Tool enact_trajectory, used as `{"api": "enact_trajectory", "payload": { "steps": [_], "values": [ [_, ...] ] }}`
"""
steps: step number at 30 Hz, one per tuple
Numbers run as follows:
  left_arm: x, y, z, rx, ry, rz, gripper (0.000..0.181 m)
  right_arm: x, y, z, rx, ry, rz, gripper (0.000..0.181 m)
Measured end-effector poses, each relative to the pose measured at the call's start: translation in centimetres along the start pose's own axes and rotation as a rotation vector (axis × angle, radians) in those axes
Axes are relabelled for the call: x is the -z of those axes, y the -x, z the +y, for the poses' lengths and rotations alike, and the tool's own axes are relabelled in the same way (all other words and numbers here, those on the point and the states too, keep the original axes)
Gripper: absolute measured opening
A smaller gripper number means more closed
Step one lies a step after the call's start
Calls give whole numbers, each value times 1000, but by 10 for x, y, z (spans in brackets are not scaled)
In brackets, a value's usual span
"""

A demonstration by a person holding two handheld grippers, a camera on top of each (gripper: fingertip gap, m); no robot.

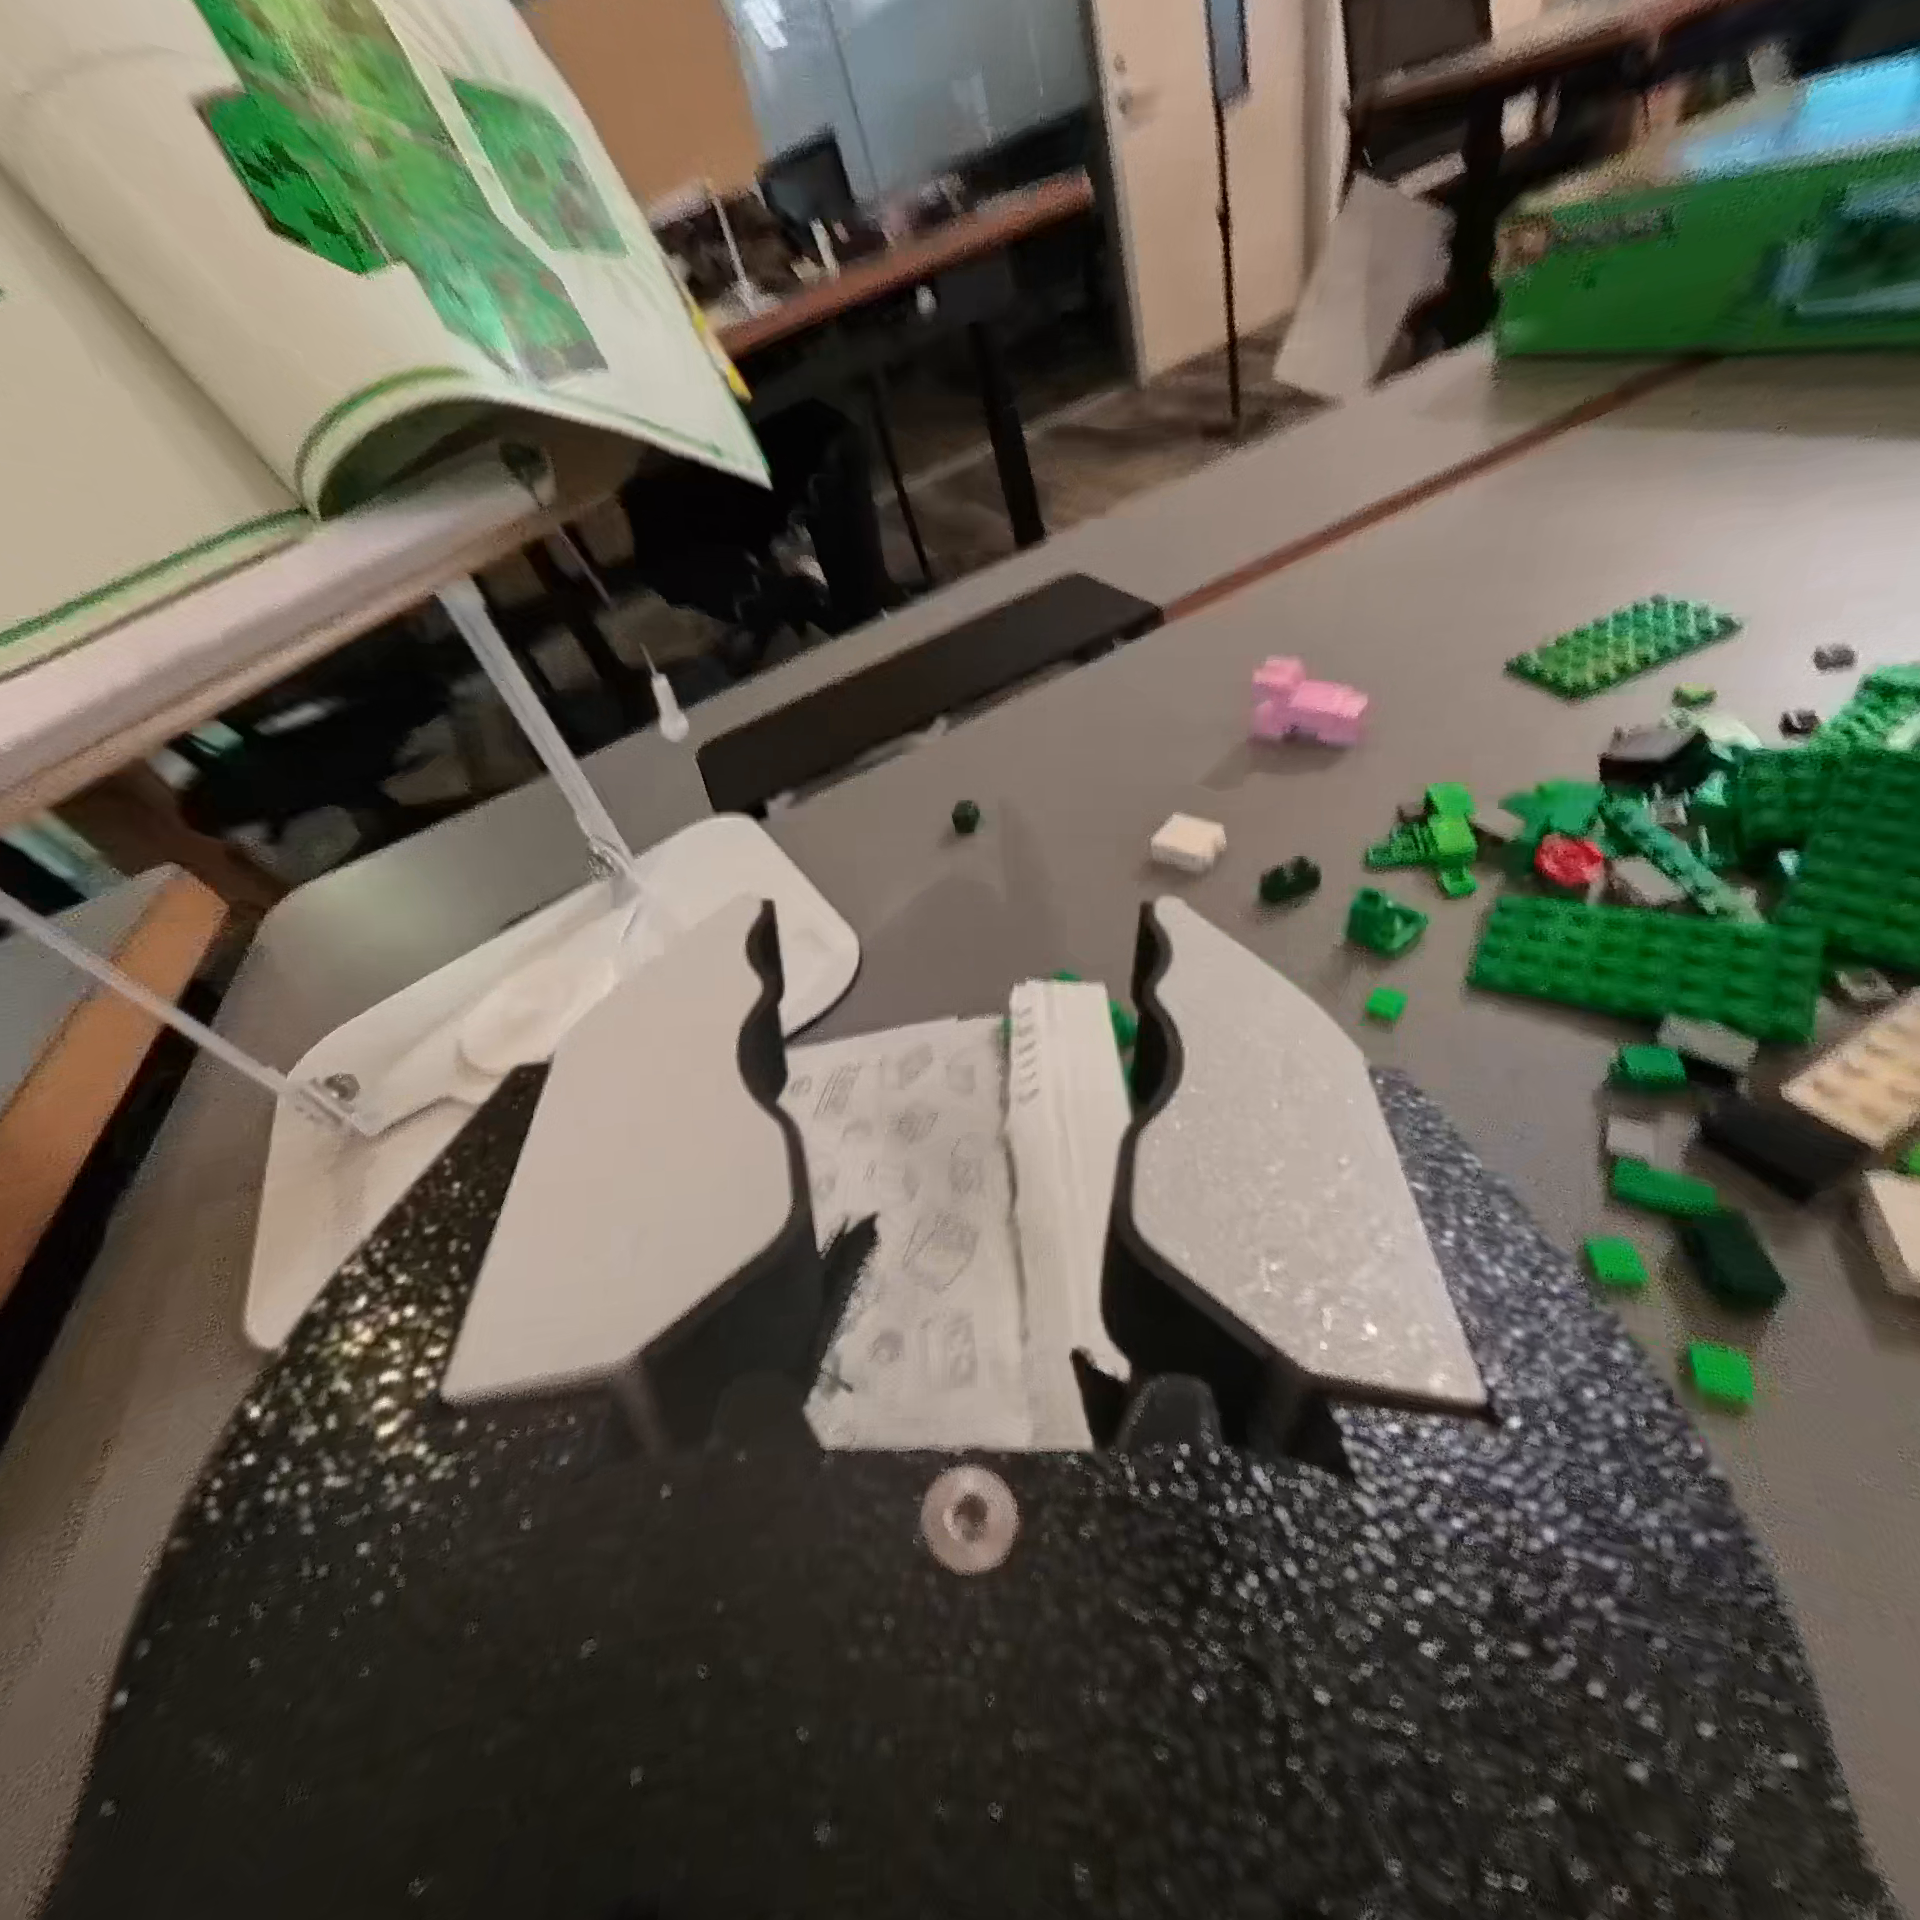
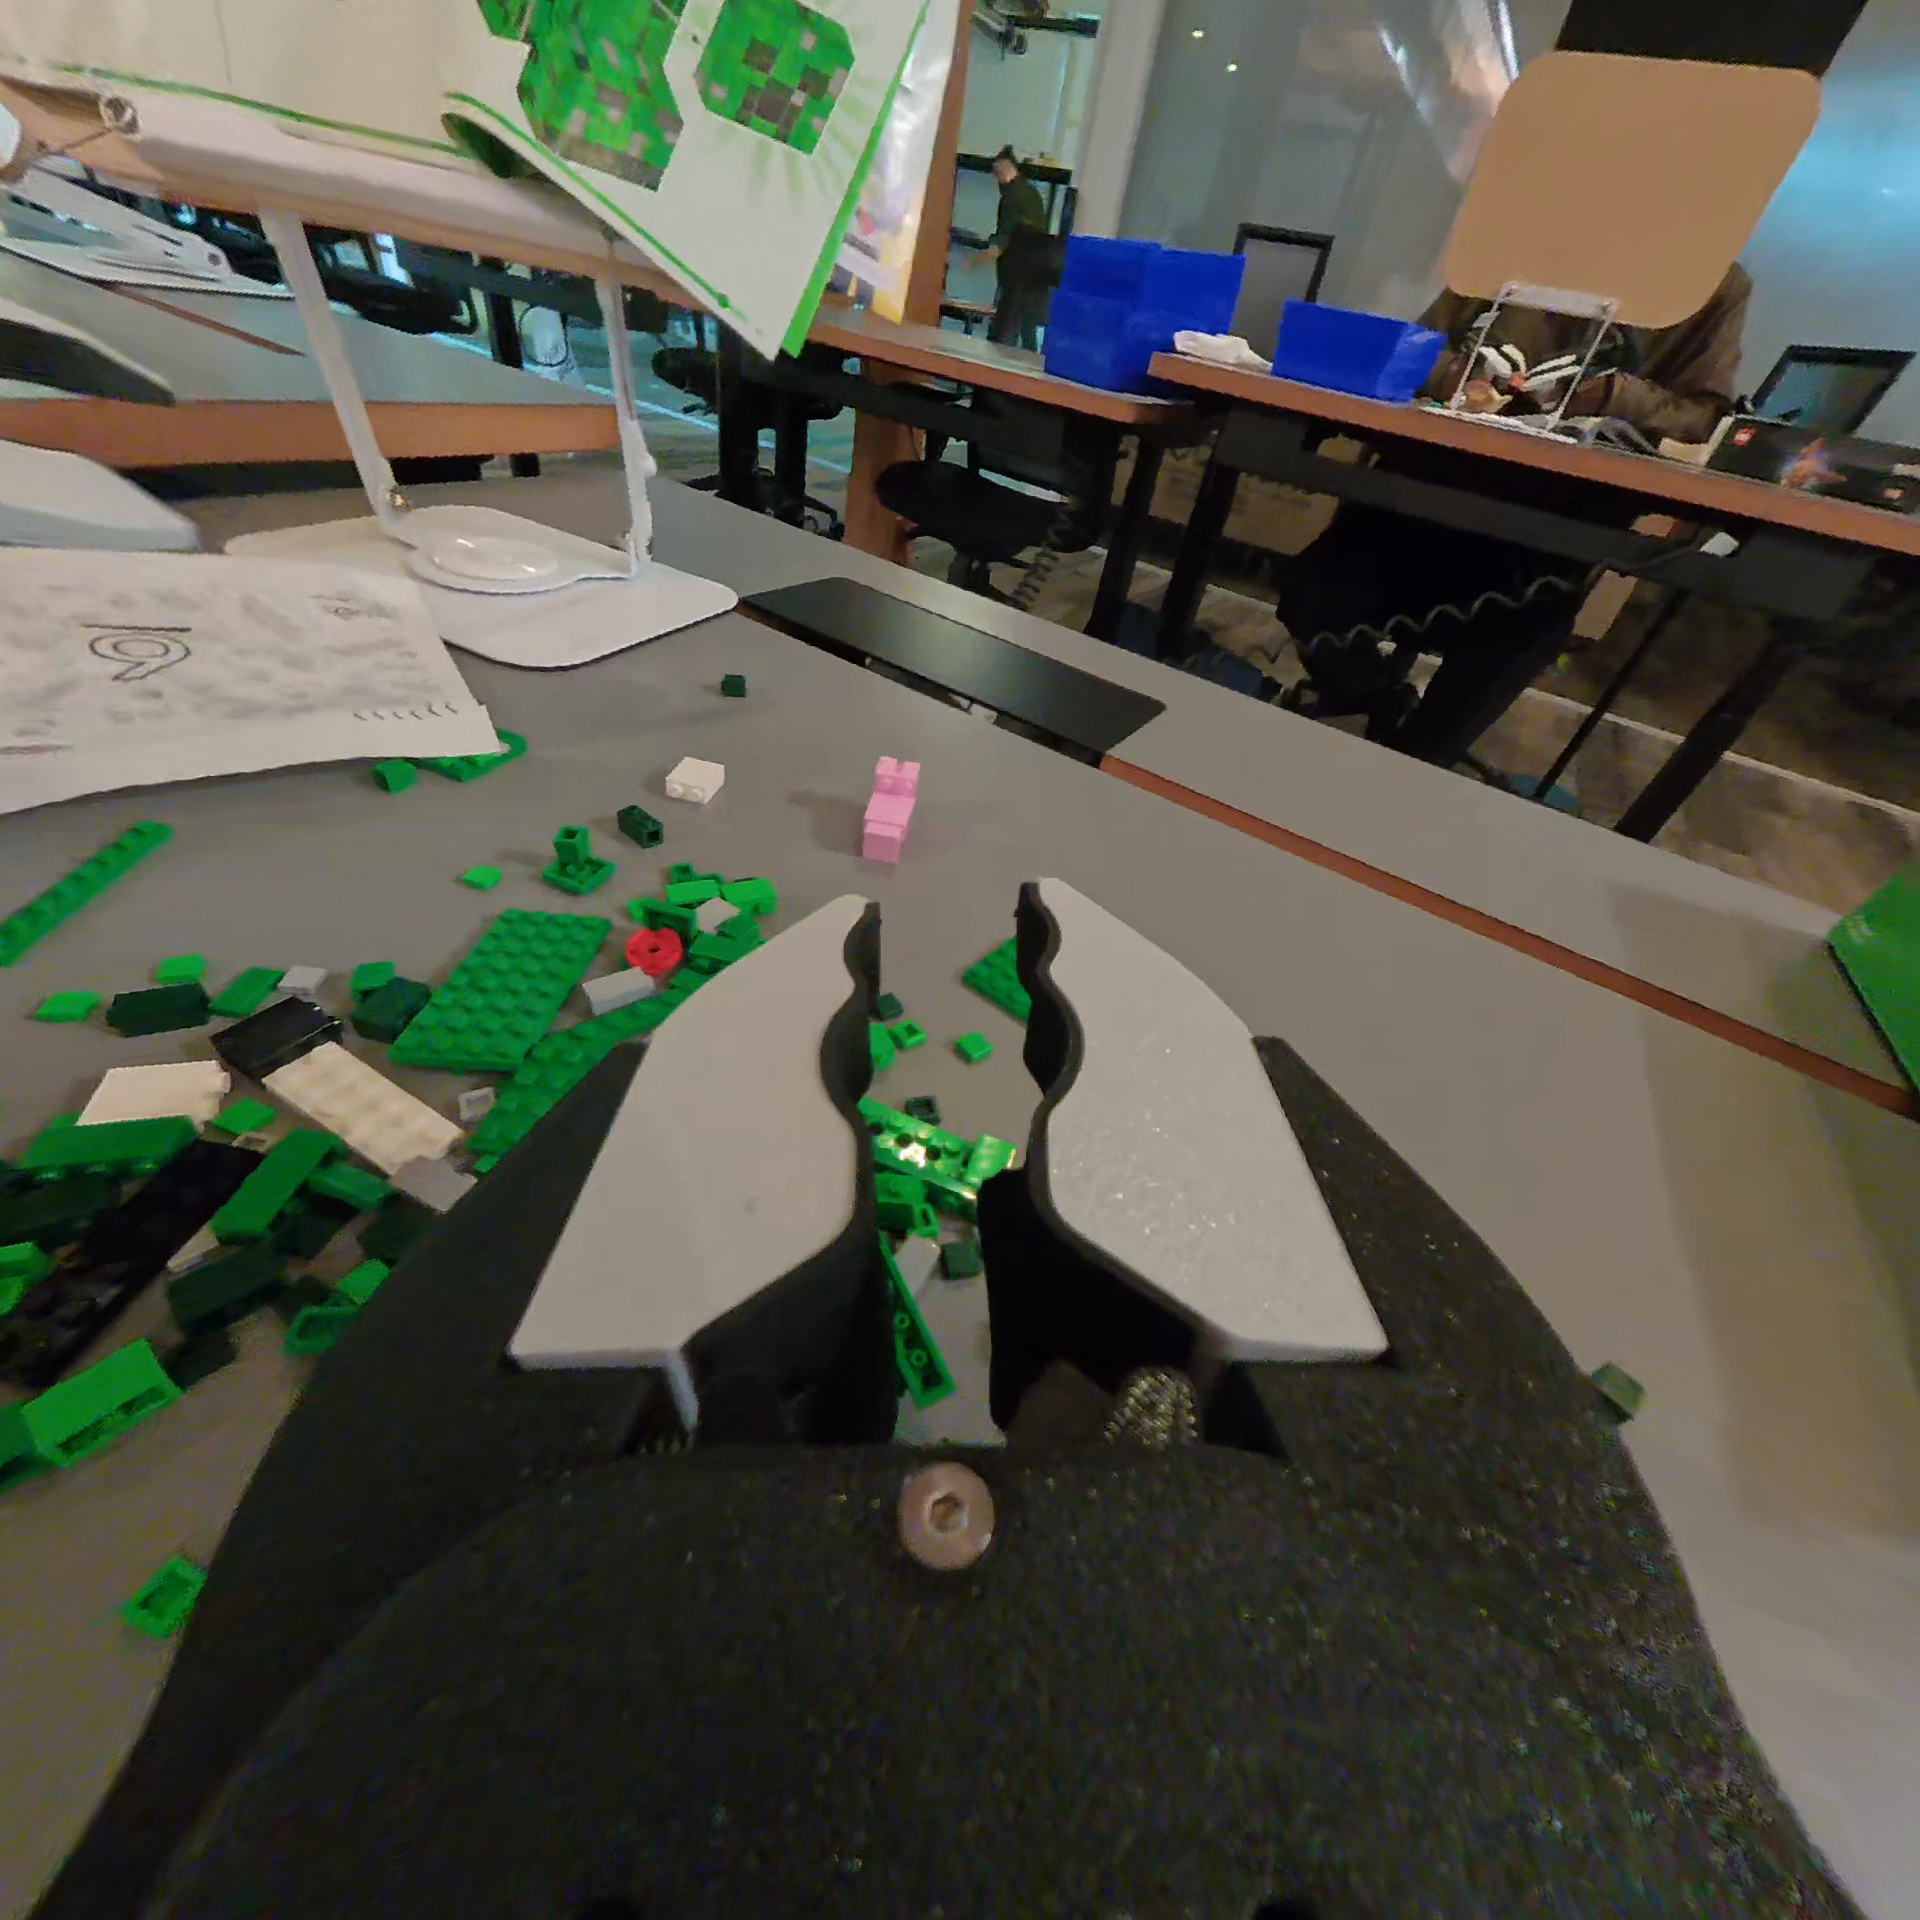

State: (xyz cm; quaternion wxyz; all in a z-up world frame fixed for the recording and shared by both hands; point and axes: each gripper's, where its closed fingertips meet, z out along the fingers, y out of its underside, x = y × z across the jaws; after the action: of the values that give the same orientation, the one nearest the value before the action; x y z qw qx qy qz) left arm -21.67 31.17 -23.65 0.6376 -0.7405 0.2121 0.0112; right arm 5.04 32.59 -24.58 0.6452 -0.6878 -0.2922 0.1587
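Left gripper (image 1: 956, 914): held low and tilted down toward the grey surface (image 1: 1143, 644), fingers (image 1: 644, 1143) set wide apart, holding nothing. Beneath the gap lies a white paper bag (image 1: 935, 1195) printed with faint part drawings and a numeral; the pictures do not settle whether the fingers touch it. Just ahead to the left stands the white stand base (image 1: 436, 1039), its thin struts rising to an open instruction booklet (image 1: 395, 208) showing green block figures.

Right gripper (image 2: 945, 914): angled forward and downward over the same surface, fingers (image 2: 727, 1143) parted by a narrower gap, nothing gripped. Between and below them lies a scatter of green bricks (image 2: 914, 1153), apparently untouched.

Around it: a large green plate (image 2: 509, 987) to the left, a red round piece (image 2: 652, 949) beside it, a white brick (image 2: 694, 779) and a pink block figure (image 2: 891, 810) farther ahead, near a black flat panel (image 2: 956, 655) at the surface's far edge.

Markings: print on the bag and booklet is present; no brand mark can be made out on either gripper.

Background: a seated person (image 2: 1579, 343) at another desk carrying blue bins (image 2: 1143, 301).
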Motion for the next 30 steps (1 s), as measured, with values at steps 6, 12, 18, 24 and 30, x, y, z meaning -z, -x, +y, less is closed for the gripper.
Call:
{"api": "enact_trajectory", "payload": {
  "steps": [6, 12, 18, 24, 30],
  "values": [
    [42, 4, 27, -261, 183, 206, 34, 8, -16, -5, 58, 1, 52, 25],
    [66, 6, 85, -175, 527, 256, 40, 8, -18, -3, 64, 8, 60, 24],
    [81, -14, 107, -33, 724, 375, 93, 4, -12, 4, 39, 29, 25, 24],
    [88, -24, 112, -52, 776, 338, 80, 4, -9, -1, 32, 10, 9, 24],
    [92, -22, 114, -29, 808, 313, 21, 5, -1, -7, 51, -3, -13, 24]
  ]
}}
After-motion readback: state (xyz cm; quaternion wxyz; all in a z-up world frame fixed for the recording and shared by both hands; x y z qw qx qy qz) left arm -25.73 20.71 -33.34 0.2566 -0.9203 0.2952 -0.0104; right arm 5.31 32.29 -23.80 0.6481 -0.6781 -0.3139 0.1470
